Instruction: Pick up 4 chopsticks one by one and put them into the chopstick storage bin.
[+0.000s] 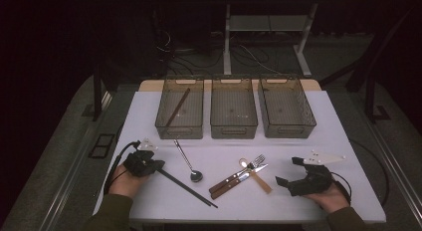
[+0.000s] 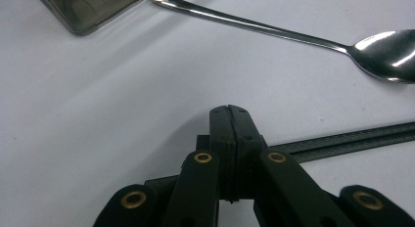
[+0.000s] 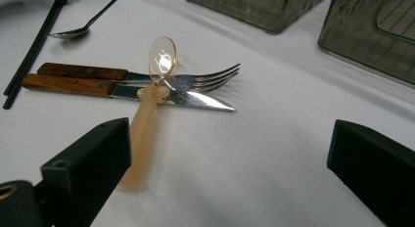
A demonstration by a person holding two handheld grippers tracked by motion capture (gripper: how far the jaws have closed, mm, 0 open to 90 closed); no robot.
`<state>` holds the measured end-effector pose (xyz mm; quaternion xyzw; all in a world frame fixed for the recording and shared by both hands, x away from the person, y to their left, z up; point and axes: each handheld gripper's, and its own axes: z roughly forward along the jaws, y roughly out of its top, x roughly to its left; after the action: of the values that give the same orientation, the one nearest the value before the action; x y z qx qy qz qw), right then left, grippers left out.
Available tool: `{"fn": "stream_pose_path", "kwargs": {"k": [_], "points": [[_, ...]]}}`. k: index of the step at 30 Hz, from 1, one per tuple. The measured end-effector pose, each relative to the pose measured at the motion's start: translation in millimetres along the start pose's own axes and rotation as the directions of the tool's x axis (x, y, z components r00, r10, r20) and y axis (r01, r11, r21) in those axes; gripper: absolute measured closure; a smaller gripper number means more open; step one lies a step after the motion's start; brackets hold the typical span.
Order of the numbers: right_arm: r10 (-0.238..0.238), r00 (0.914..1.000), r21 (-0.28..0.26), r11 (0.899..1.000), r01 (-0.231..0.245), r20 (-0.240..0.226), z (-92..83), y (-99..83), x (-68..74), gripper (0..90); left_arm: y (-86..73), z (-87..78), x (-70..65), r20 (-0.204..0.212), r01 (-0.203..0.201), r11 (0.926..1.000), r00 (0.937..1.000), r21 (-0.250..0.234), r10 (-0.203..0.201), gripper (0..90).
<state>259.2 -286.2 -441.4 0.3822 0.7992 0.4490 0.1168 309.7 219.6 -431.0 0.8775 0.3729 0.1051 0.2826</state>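
Sorted: one chopstick (image 1: 177,109) in left bin (image 1: 164,122).
Left gripper (image 1: 160,166): pinching black chopstick (image 1: 191,189).
Right gripper (image 1: 287,177): jaws spread, empty.
Left: spoon (image 1: 187,164), fork (image 1: 238,173), knife (image 1: 239,179).

We see our left gripper (image 1: 158,167) resting near the table's (image 1: 318,136) left edge, its jaws closed on the end of a black chopstick pair (image 1: 188,188) that runs right and toward us, while a steel spoon (image 1: 188,163) lies just beside it. Our right gripper (image 1: 284,181) sits near the right edge with jaws apart, close to a wood-handled fork (image 1: 238,173), knife (image 1: 240,179) and pale plastic spoon (image 1: 255,175). Three smoky bins (image 1: 234,125) line the far side, the left one holding a brown stick (image 1: 177,108).
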Motion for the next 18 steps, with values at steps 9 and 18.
{"fn": "stream_pose_path", "kwargs": {"k": [9, 18], "points": [[0.001, 1.0, 0.0, 1.0, -0.001, -0.001, 0.0, 0.0, -0.1, 2.3, -0.2, -0.6, -0.2, 0.002, -0.002, 0.9996, 1.0, 0.029, 0.002, 89.4], [0.002, 1.0, -0.001, 1.0, -0.002, 0.001, -0.3, 0.1, -0.5, 2.3, -9.0, -7.2, 0.2, 0.005, 0.01, 0.9995, 0.9999, 0.029, -0.01, 89.4]]}}
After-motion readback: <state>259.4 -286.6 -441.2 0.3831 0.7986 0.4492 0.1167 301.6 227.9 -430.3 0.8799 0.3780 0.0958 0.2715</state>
